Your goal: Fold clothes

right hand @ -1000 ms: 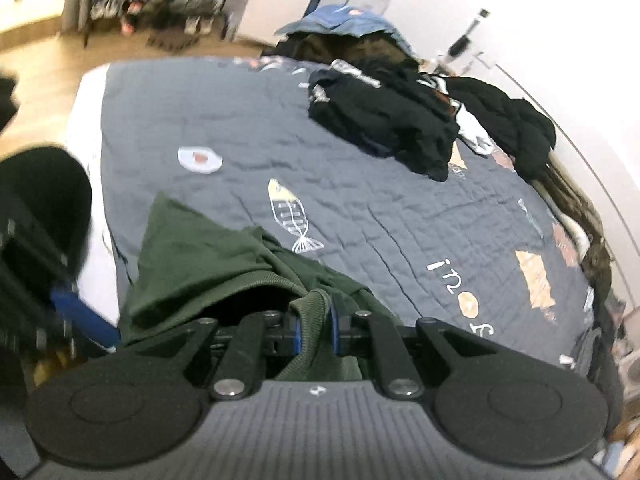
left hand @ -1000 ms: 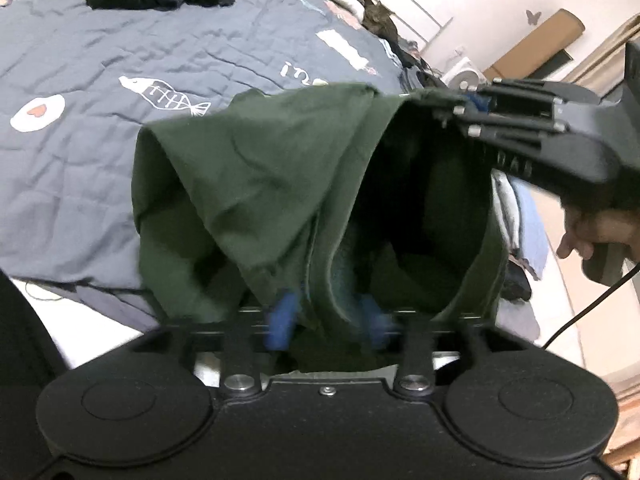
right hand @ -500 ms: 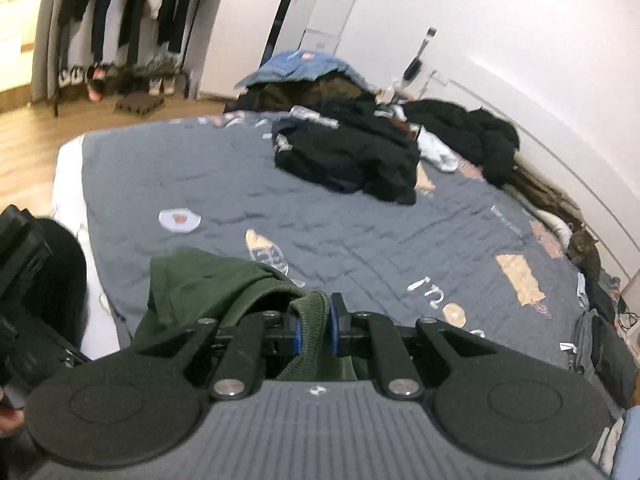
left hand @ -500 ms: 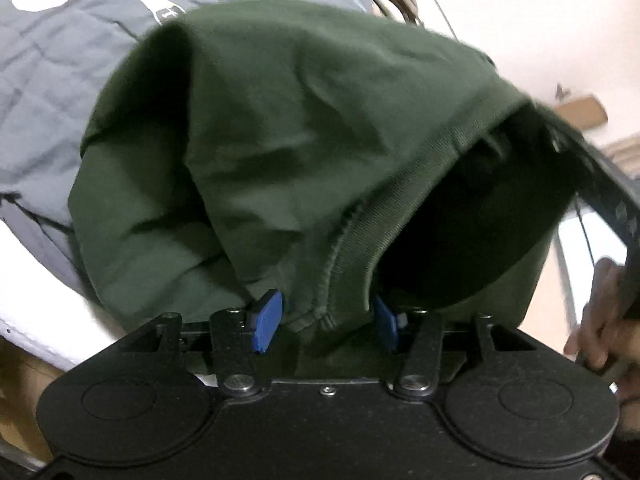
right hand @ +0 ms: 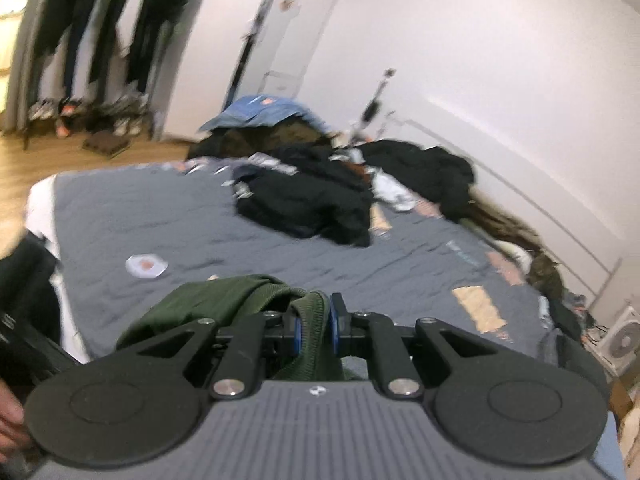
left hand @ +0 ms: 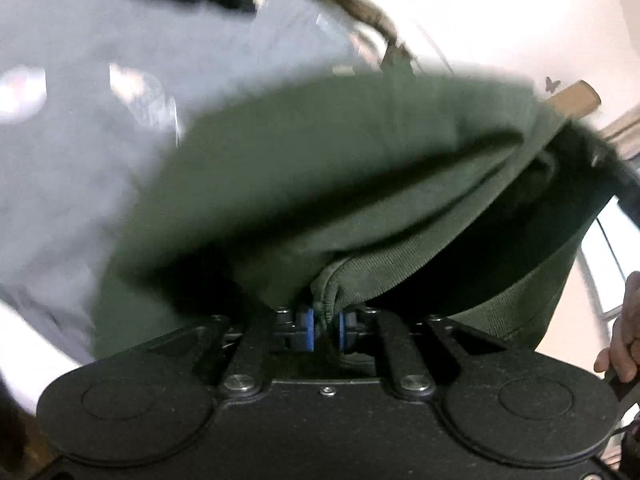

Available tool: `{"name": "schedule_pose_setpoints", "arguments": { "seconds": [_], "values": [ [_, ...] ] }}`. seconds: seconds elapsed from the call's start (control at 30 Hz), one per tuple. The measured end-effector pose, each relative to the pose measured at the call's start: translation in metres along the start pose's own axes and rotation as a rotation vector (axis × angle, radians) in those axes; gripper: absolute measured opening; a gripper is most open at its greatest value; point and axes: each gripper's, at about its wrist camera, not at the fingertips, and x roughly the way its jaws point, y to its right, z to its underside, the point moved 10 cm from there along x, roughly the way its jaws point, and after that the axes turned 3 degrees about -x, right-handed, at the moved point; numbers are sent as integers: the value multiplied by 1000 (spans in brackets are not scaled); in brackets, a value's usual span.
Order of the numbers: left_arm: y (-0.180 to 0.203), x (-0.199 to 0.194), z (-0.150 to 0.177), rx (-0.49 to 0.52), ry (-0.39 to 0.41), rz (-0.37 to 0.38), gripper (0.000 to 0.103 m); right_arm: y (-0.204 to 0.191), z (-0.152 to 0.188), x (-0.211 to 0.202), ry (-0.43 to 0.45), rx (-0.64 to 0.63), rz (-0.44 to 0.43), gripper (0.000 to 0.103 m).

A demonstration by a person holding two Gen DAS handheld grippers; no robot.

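Left hand-held gripper (left hand: 325, 327) was closing, its blue pads already pinching the ribbed hem of the green sweatshirt (left hand: 360, 184); half a second earlier they stood apart around that hem. Right hand-held gripper (right hand: 314, 330) stayed clamped on another stretch of the hem. With both edges caught, the garment hung between the hands above the bed (right hand: 192, 220), probably ready to be spread, though blur hid its far side. No containers showed; only a dark clothes pile (right hand: 308, 204) lay on the bed.

Grey quilt (right hand: 200, 220); black clothes heap (right hand: 312, 204); hanging garments (right hand: 100, 20); fan (right hand: 622, 340).
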Motion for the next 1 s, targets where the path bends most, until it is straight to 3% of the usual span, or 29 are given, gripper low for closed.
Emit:
{"name": "schedule_pose_setpoints", "arguments": {
  "seconds": [0.13, 0.33, 0.5, 0.63, 0.73, 0.87, 1.0],
  "values": [
    [27, -46, -85, 200, 127, -32, 10, 31, -18, -11, 72, 58, 76, 12],
    [146, -125, -175, 499, 338, -65, 10, 87, -78, -50, 270, 207, 157, 12],
    [275, -202, -179, 705, 505, -60, 10, 144, -140, -101, 450, 343, 197, 12],
    [347, -248, -171, 825, 614, -50, 10, 175, -183, -161, 616, 408, 205, 12],
    [369, -248, -159, 881, 588, -83, 10, 180, -202, -189, 685, 400, 198, 12],
    [368, -249, -168, 839, 590, -76, 10, 184, -201, -182, 646, 434, 146, 12],
    [366, -251, -175, 827, 603, -63, 10, 175, -200, -195, 676, 427, 130, 12]
  ]
}}
